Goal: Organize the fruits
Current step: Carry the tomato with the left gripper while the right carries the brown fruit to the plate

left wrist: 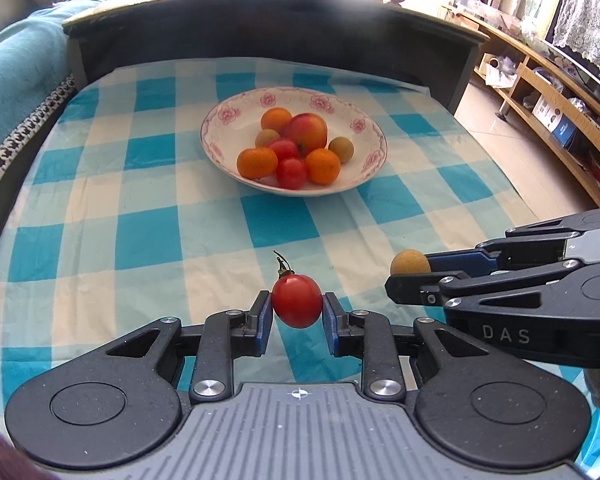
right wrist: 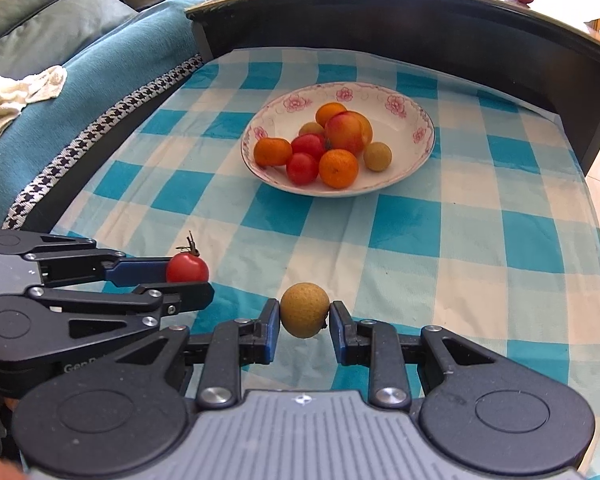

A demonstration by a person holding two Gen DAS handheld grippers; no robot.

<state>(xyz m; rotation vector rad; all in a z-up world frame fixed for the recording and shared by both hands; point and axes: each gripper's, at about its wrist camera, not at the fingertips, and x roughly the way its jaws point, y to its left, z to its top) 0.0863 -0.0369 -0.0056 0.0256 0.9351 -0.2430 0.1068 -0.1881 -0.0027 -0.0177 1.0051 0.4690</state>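
My left gripper is shut on a red cherry tomato with a dry stem, held above the checked cloth; it also shows in the right wrist view. My right gripper is shut on a tan longan, also seen at the right of the left wrist view. A white bowl with pink flowers sits further back in the middle of the table. It holds several oranges, tomatoes, longans and one peach.
The blue and white checked cloth covers the low table. A dark raised ledge with more fruit on top stands behind it. A teal sofa runs along the left, a wooden shelf unit on the right.
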